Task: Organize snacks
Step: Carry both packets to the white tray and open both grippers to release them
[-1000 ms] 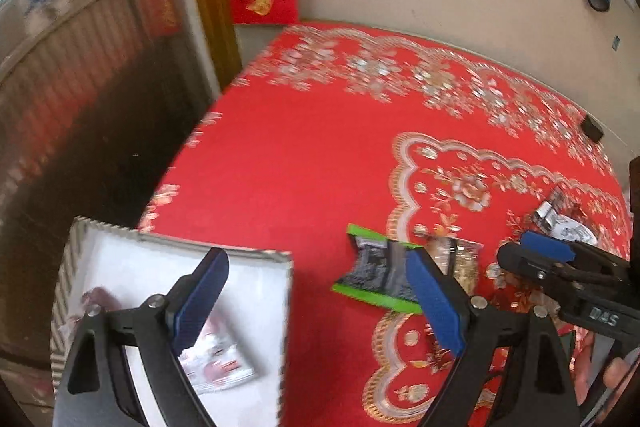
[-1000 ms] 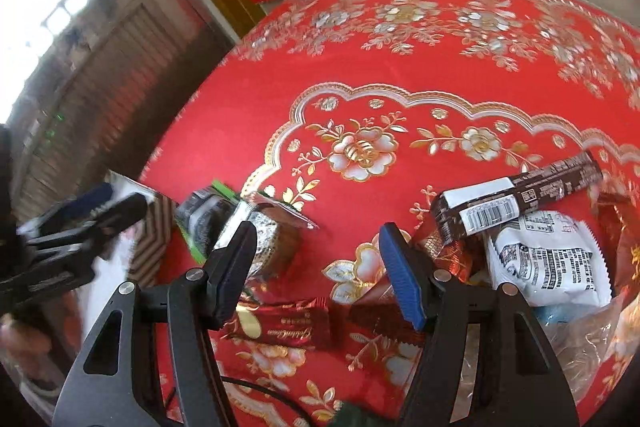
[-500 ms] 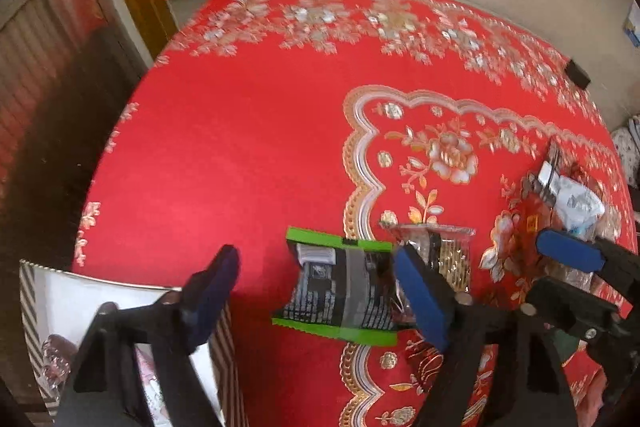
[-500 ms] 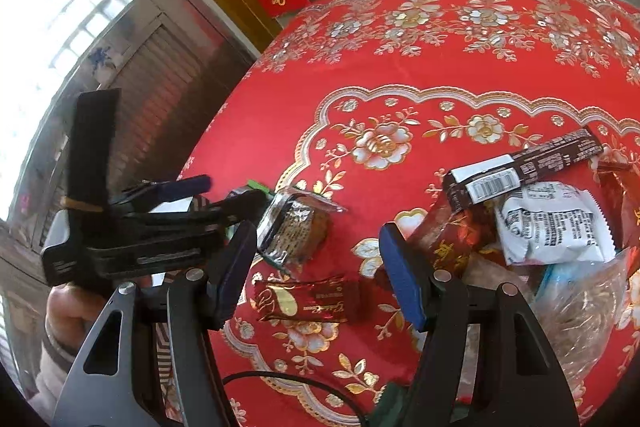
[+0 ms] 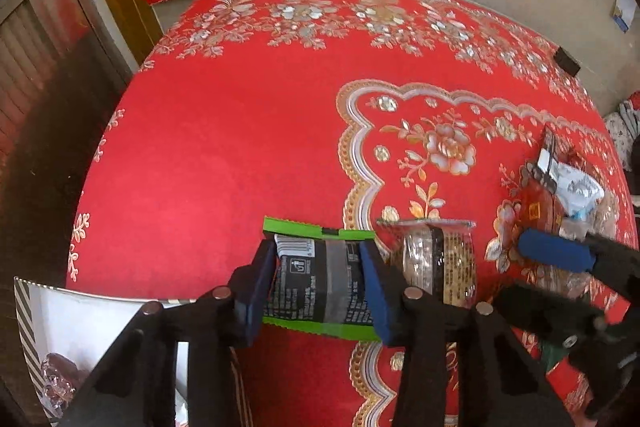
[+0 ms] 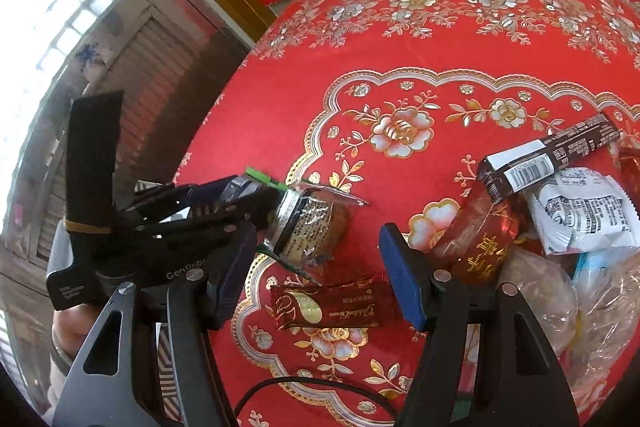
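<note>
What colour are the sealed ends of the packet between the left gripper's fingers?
Bright green, clearest in the left wrist view.

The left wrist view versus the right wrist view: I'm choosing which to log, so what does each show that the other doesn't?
Only the left wrist view shows the left claw whose jaws, just closing, sit against the sides of the green-edged black packet, and the white striped-rim box at lower left.

Only the right wrist view shows the dark red gold-lettered candy between the open right claw jaws, plus the window.

Both share the red tablecloth, the clear-wrapped snack and the white packet.
</note>
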Tool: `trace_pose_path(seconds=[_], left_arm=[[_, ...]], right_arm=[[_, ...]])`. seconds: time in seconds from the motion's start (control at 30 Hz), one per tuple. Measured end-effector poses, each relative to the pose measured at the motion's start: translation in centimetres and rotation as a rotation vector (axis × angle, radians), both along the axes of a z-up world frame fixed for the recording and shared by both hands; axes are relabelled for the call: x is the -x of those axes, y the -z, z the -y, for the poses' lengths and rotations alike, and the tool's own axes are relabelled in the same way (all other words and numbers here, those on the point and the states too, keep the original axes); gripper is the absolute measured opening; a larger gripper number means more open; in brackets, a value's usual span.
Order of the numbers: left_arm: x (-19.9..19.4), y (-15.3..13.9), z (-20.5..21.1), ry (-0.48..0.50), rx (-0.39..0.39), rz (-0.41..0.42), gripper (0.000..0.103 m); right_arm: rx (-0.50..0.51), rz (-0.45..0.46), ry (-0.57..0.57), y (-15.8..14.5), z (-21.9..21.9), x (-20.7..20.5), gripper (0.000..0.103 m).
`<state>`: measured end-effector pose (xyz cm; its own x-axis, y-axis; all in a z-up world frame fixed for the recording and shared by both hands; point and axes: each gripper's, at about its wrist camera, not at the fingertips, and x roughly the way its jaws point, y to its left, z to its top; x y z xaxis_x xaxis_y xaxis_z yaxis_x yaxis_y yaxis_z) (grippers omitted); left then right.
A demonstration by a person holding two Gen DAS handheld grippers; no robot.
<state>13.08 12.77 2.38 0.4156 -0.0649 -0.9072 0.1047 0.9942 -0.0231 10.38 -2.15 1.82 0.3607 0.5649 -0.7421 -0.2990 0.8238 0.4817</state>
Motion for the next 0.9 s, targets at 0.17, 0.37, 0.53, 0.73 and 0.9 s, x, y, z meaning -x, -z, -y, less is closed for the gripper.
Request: trace_pose_path(seconds=[0.17,0.37,0.53,0.73,0.9], left_arm=[[-0.6,-0.5,-1.3,-0.071,0.039,0.028,0.043],[-0.6,-2.0,-3.8,-0.164,0.095,0.080,0.043],[0.1,-2.7,-5.2,-0.194,0.092,0.102,0.043],[1.7,-3.0,-5.7,-0.186,0.098,0.115,0.043],[3.2,-3.1,-4.9,-0.176,0.079,0.139,0.043]], right_arm=[[0.043,-0.015,0.030,0.4,-0.9,-0.2,0.064],[0.065,-0.014,0.037,0.9,-3.5,-0.5,0.064],[0.175,0.015,0.060,1.7,-6.0,-1.0,0.064],[0.290,0.126,0.006,2.0,-6.8,-0.5,0.050],[0.292,0.170,-0.003,1.5,-6.0,0.7,0.049]])
